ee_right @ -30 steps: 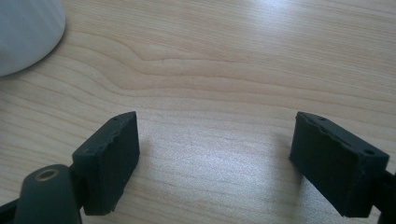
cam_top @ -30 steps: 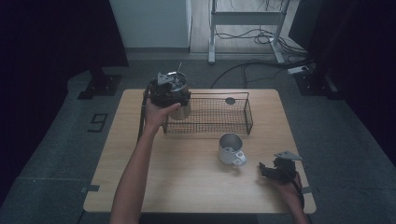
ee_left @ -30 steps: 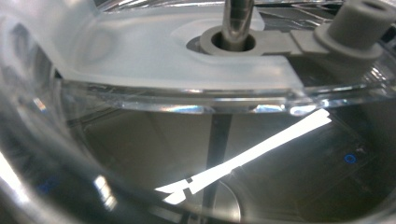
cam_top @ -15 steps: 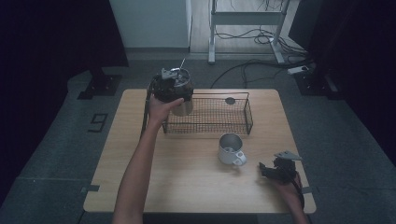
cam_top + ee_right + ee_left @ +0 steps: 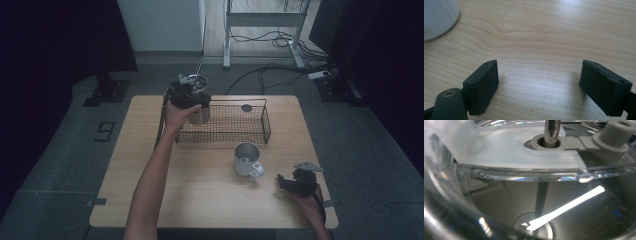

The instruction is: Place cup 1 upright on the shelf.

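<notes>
A steel tumbler (image 5: 201, 114) with a clear lid (image 5: 511, 152) and a metal straw (image 5: 551, 130) hangs over the left end of a black wire basket (image 5: 250, 134). My left gripper (image 5: 191, 97) is shut on the tumbler near its top; the left gripper view looks closely down through the lid into the shiny inside (image 5: 574, 202). A white mug (image 5: 246, 159) stands on the table in front of the basket. My right gripper (image 5: 286, 181) rests low at the table's right front, open, with bare wood between its jaws (image 5: 544, 85). The mug's side (image 5: 436, 15) is at that view's upper left.
A small dark round thing (image 5: 246, 107) lies at the back of the basket. The wooden table (image 5: 200, 200) has bare room at the left and front. Cables and a metal stand's feet (image 5: 260, 45) lie on the floor beyond the table.
My left hand has carried the tumbler a little to the right and slightly lower, over the basket's left end. The right gripper has stayed put.
</notes>
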Motion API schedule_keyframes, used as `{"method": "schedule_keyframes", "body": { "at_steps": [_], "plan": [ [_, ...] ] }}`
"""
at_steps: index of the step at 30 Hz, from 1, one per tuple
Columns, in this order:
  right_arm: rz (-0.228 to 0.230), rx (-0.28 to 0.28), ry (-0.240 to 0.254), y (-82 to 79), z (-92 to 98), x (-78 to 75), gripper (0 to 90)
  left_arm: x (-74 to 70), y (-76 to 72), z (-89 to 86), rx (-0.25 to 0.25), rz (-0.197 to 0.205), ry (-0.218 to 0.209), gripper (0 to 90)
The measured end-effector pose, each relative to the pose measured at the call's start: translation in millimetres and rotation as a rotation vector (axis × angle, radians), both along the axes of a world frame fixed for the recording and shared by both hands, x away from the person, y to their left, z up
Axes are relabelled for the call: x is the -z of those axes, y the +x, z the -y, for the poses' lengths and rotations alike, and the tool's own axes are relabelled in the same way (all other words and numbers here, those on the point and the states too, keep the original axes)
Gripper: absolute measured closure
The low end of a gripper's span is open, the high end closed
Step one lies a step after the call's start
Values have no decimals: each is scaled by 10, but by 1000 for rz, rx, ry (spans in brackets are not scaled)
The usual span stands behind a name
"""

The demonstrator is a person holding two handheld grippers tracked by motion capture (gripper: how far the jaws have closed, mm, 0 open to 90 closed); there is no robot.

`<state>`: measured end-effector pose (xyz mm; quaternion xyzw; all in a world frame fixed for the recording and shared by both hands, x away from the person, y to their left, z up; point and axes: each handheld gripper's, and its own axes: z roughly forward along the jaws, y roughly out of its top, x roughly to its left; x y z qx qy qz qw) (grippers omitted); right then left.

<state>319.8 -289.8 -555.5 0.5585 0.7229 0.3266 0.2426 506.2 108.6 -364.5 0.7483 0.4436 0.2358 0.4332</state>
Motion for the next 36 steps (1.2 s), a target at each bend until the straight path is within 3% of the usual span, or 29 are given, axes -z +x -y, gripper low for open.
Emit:
{"method": "schedule_keyframes", "body": {
  "at_steps": [13,23,36],
  "plan": [
    [1,0,1,0,0,1,151,155,95,83,-14,-39,30,41],
    [1,0,2,0,0,1,151,348,157,74,-43,-82,9,41],
    [1,0,2,0,-1,1,151,521,189,89,-59,-106,30,41]
  ]
}}
